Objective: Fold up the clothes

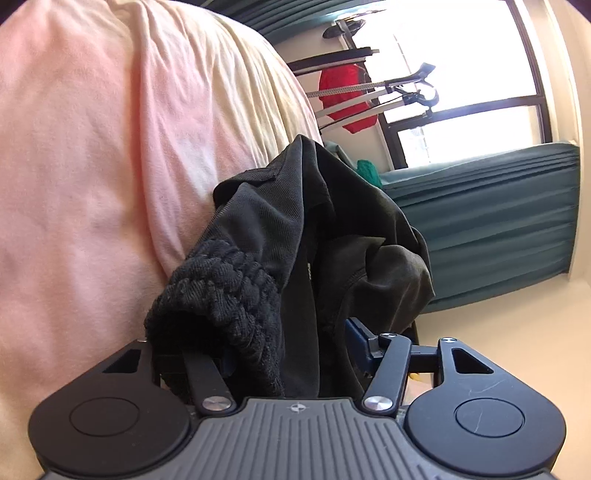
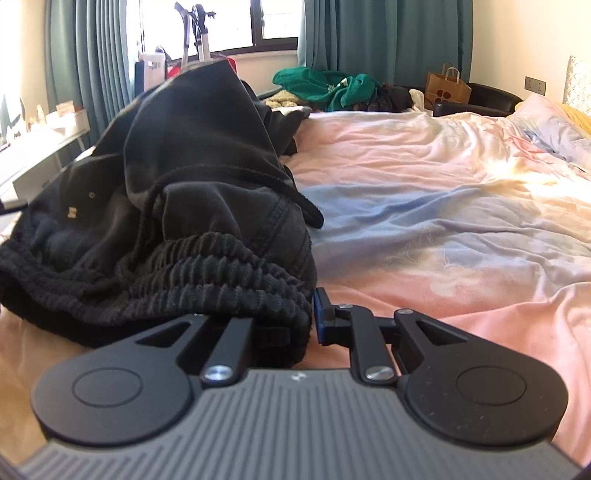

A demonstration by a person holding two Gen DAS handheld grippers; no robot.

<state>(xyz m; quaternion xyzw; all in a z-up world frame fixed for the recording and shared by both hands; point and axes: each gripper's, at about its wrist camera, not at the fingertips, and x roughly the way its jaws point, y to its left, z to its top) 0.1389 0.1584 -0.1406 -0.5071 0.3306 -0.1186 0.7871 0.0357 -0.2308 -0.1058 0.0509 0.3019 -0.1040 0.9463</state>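
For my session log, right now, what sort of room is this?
Most likely a bedroom: a wide bed with rumpled pink and blue sheets, floor-length teal curtains beside a window, and a crumpled black ribbed-waistband garment lying on the bed.

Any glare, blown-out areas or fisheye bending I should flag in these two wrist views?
Left wrist view: the window is blown out to white, the frame is tilted and the bedsheet bulges from fisheye bending, while the black garment stays dark but legible. Right wrist view: a sunlit patch on the sheet glares, the window is overexposed, and the curtains bow at the edges.
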